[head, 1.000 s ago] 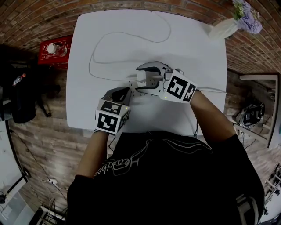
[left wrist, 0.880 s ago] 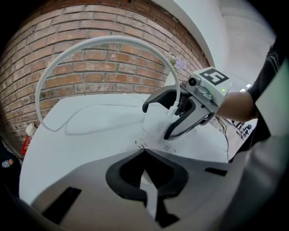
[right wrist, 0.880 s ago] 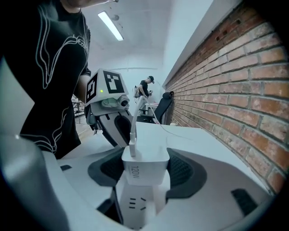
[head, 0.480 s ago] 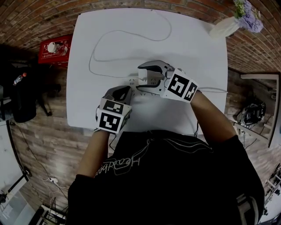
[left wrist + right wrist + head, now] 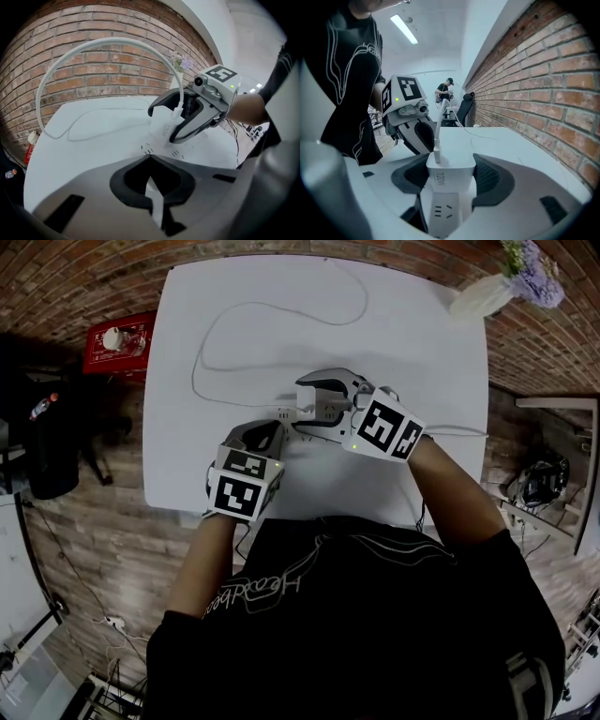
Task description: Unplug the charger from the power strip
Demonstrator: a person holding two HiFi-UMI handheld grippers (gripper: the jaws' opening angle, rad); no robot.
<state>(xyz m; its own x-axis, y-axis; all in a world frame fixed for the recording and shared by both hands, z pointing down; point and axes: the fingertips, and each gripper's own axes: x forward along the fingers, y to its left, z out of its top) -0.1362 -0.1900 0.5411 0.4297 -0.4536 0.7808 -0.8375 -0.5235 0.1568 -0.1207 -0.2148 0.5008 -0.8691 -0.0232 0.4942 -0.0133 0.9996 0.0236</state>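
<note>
A white power strip (image 5: 284, 415) lies mid-table on the white table (image 5: 412, 343). A white charger (image 5: 309, 406) stands on the strip, and its thin white cable (image 5: 272, 307) loops toward the far side. My right gripper (image 5: 315, 407) is shut on the charger, one jaw on each flank. In the right gripper view the charger (image 5: 450, 174), marked 120W, sits over the strip (image 5: 442, 213). My left gripper (image 5: 260, 438) is shut on the strip's near end (image 5: 153, 196). From the left gripper view the charger (image 5: 165, 123) shows inside the right gripper (image 5: 183, 117). Whether its prongs are out, I cannot tell.
A vase of purple flowers (image 5: 511, 282) stands at the table's far right corner. A red box (image 5: 117, 343) rests on the wooden floor to the left. A brick wall (image 5: 553, 75) runs behind the table. A person (image 5: 446, 90) sits far off.
Hardly anything differs. Both grippers keep their hold, and the right gripper with the charger has drifted only slightly.
</note>
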